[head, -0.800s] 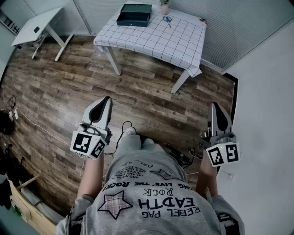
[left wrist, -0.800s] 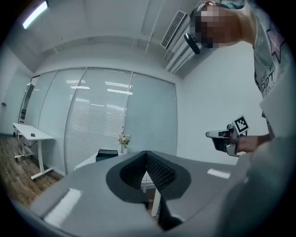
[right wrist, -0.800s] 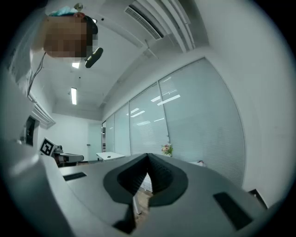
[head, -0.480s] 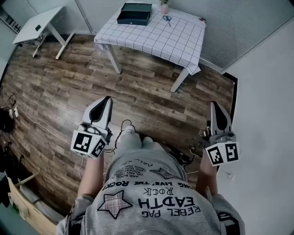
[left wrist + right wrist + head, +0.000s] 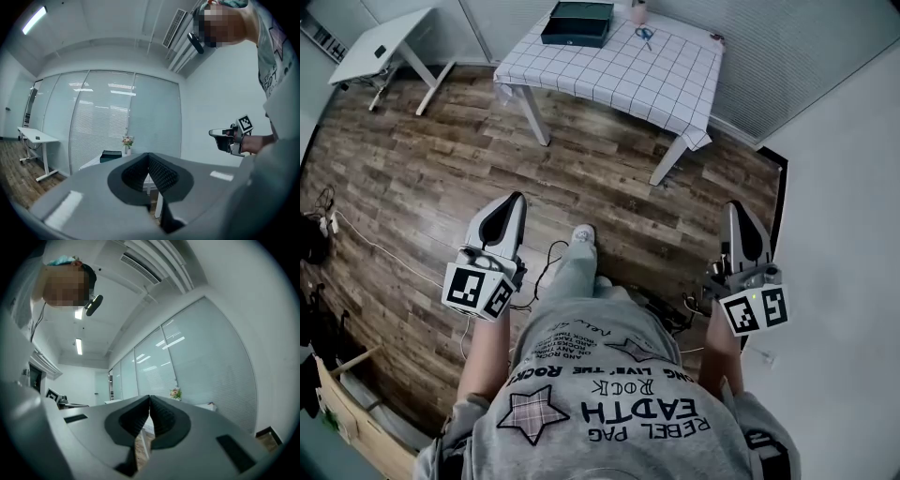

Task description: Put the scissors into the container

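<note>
Blue-handled scissors (image 5: 644,36) lie on a table with a checked cloth (image 5: 628,80) far ahead in the head view. To their left on the same table sits a dark rectangular container (image 5: 577,25), also visible in the left gripper view as a dark box (image 5: 110,155). My left gripper (image 5: 517,199) is held at waist height, far short of the table, jaws shut and empty. My right gripper (image 5: 732,207) hangs at the right, jaws shut with nothing between them. Both grippers' pads meet in their own views (image 5: 148,157) (image 5: 149,399).
A small flower vase (image 5: 637,13) stands at the table's far edge by the scissors. A white desk (image 5: 380,47) stands at the far left. Cables (image 5: 356,246) trail over the wooden floor. A white wall runs along the right. The person's foot (image 5: 582,233) steps forward.
The view has shifted toward the table, which now sits higher in the frame. The person's foot has stepped forward. Both grippers stay shut and level.
</note>
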